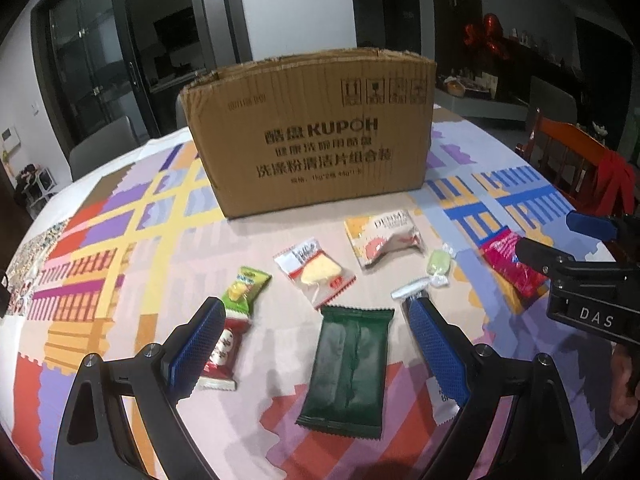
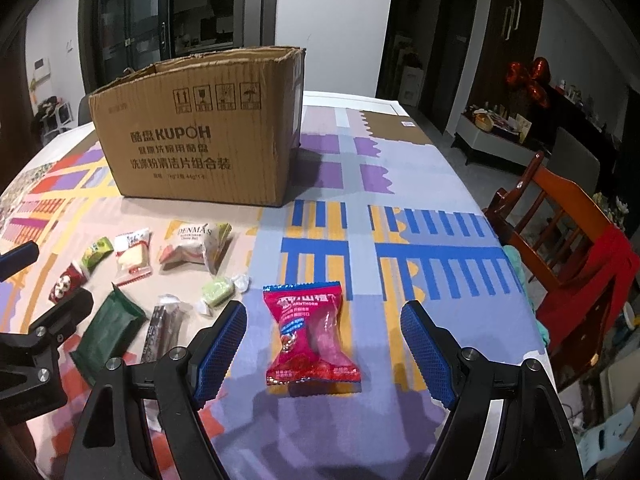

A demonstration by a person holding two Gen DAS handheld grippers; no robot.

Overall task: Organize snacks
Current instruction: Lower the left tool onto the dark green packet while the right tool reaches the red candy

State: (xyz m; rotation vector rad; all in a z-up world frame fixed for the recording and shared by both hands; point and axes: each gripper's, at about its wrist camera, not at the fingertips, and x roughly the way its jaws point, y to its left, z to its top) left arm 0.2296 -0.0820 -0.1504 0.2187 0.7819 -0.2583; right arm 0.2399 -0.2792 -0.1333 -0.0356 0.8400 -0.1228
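Observation:
An open-topped cardboard box (image 1: pixel 308 132) (image 2: pixel 200 136) stands at the back of the table. Several snack packets lie in front of it. My left gripper (image 1: pixel 316 308) is open and hangs low over a dark green packet (image 1: pixel 348 364) (image 2: pixel 110 328), its fingers apart on either side. A red-white packet (image 1: pixel 224 348) lies beside its left finger, and a silvery stick packet (image 1: pixel 412 292) is partly hidden behind its right one. My right gripper (image 2: pixel 324 312) is open around a red hawthorn packet (image 2: pixel 312 340) (image 1: pixel 508 264) without touching it.
A Denmas bun packet (image 1: pixel 380 240), a white cake packet (image 1: pixel 316 276), a green-yellow packet (image 1: pixel 246 284) and a small green candy (image 1: pixel 438 268) lie between the box and the grippers. A wooden chair (image 2: pixel 560 240) draped with red cloth stands past the patterned table's right edge.

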